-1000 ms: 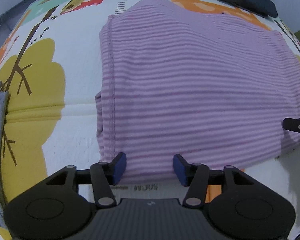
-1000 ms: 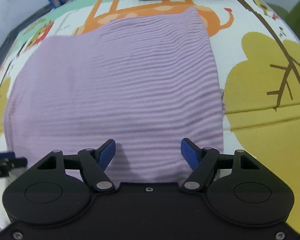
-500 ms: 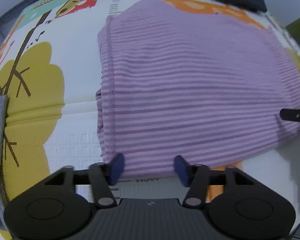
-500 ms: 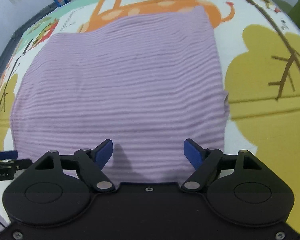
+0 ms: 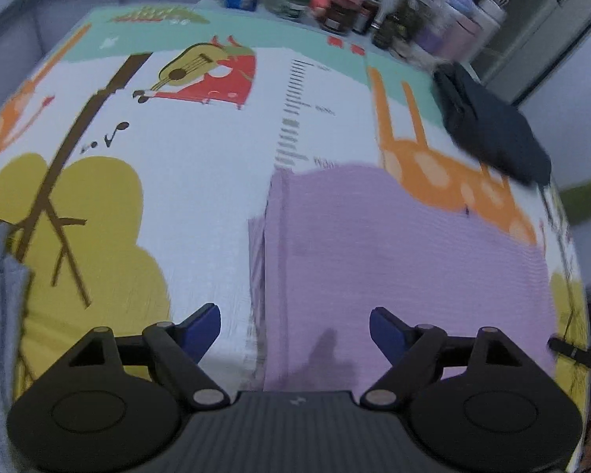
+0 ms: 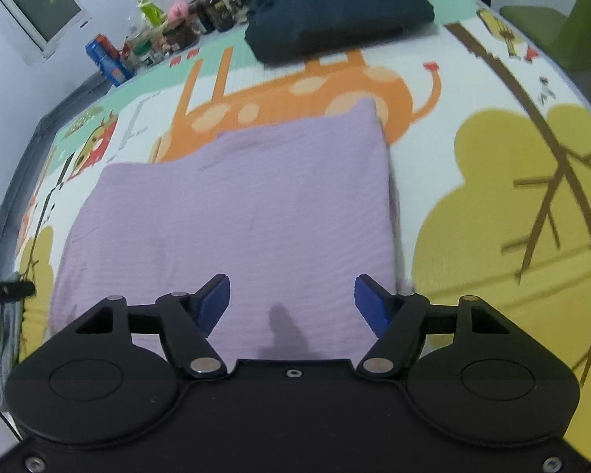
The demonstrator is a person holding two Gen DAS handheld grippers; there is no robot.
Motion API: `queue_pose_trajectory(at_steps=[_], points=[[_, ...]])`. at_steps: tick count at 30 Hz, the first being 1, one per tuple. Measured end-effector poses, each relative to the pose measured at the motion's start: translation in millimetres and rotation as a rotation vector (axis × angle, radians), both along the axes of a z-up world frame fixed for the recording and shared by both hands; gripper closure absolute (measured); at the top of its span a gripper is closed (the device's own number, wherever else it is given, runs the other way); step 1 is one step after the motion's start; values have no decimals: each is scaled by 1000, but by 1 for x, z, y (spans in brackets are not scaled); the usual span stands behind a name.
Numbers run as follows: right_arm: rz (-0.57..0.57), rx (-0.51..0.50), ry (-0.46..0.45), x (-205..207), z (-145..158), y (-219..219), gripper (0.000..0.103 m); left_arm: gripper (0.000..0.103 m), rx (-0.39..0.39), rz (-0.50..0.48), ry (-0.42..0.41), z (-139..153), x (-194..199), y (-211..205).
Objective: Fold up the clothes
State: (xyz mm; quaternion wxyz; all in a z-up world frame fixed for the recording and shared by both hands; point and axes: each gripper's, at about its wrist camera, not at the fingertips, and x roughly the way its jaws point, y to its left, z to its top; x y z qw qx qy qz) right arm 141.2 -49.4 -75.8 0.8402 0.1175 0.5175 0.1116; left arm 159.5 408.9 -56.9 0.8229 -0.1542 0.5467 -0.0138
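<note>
Lilac garment (image 6: 236,213) lies folded flat on the printed play mat (image 6: 492,181), nearer than the dark folded pile (image 6: 335,15). Left gripper (image 5: 293,329), jaws just widened, and right gripper (image 6: 291,301) hover spread, empty. Best to check edges sit square before leaving it.

1. The folded garment (image 6: 232,213) lies flat on the play mat (image 6: 492,181), in the middle of the right wrist frame.
2. Behind it, at upper centre, a second folded garment (image 6: 339,8) rests on the mat's far end.
3. A cluster of jars and boxes (image 6: 169,35) stands in the upper left, beyond the mat's edge.
4. A chair (image 6: 571,27) sits at the upper right, off the mat.
5. In the left wrist frame, another garment (image 5: 0,315) lies at the left edge, well apart from the folded garment (image 5: 406,260) at centre right.
</note>
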Motion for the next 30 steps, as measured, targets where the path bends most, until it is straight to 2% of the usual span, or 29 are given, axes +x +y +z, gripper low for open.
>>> queue_pose_trajectory(at_steps=[3,9,13,14,16,19,30], points=[[-1,-11,-7,22,-1,-3,34,19,-50,33,8,-7,25,12],[-17,-40,-2,58,-5,-6,34,19,-31,36,52,-23,58,11],[-34,-49,-2,74,-6,-7,34,22,-68,50,87,-33,67,13],[-34,-55,-4,76,-5,-6,34,24,-82,53,94,-35,67,14],[-34,-68,-8,79,-6,-5,34,36,-115,53,100,-38,67,15],[-41,-77,-13,81,-7,-4,34,49,-164,40,104,-42,64,16],[-71,-64,-19,83,-11,-7,34,50,-178,31,110,-47,66,16]])
